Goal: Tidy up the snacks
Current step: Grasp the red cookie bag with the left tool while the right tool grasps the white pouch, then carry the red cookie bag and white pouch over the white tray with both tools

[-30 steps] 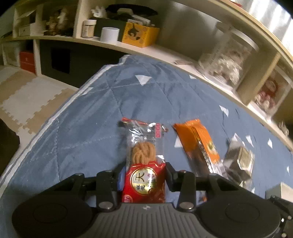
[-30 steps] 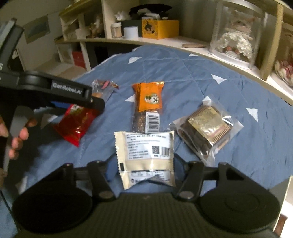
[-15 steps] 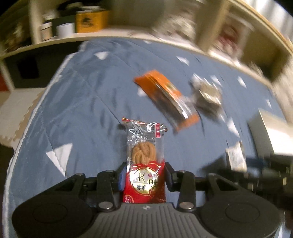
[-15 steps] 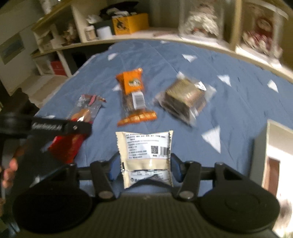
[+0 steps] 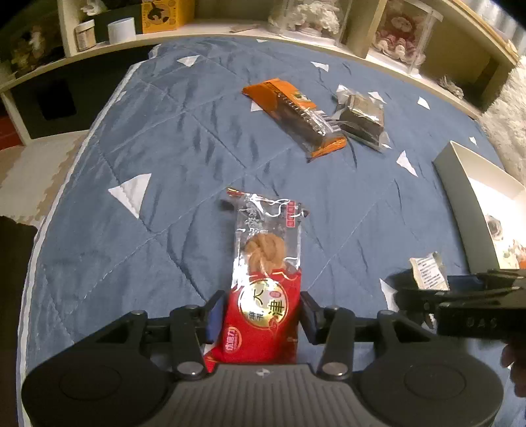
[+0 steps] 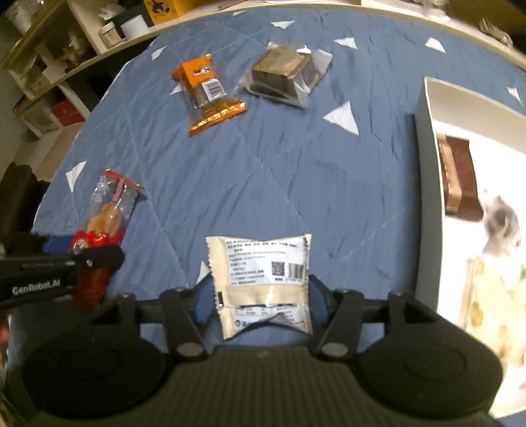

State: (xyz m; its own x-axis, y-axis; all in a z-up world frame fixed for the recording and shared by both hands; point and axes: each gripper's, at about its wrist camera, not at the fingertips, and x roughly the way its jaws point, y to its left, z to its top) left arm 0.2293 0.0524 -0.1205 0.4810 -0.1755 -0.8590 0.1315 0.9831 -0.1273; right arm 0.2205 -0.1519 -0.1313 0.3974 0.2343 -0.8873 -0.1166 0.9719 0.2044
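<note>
My left gripper (image 5: 261, 312) is shut on a red and clear cookie packet (image 5: 266, 269) and holds it above the blue quilt (image 5: 164, 147). My right gripper (image 6: 259, 299) is shut on a cream snack packet (image 6: 261, 279), also off the quilt. An orange snack bar (image 5: 296, 115) and a dark cake in clear wrap (image 5: 363, 116) lie on the quilt further away. They also show in the right wrist view as the orange bar (image 6: 207, 92) and the dark cake (image 6: 284, 70). A white box (image 6: 427, 147) with several snacks inside stands at the right.
Shelves (image 5: 230, 29) with a yellow box (image 5: 164, 14), a white cup (image 5: 121, 29) and clear display cases run along the far edge of the quilt. The white box's wall (image 5: 460, 203) is at the right. A foam floor mat (image 5: 26, 174) lies to the left.
Both grippers have swung to the right with their packets held, and are higher over the quilt. The white box has come into view on the right.
</note>
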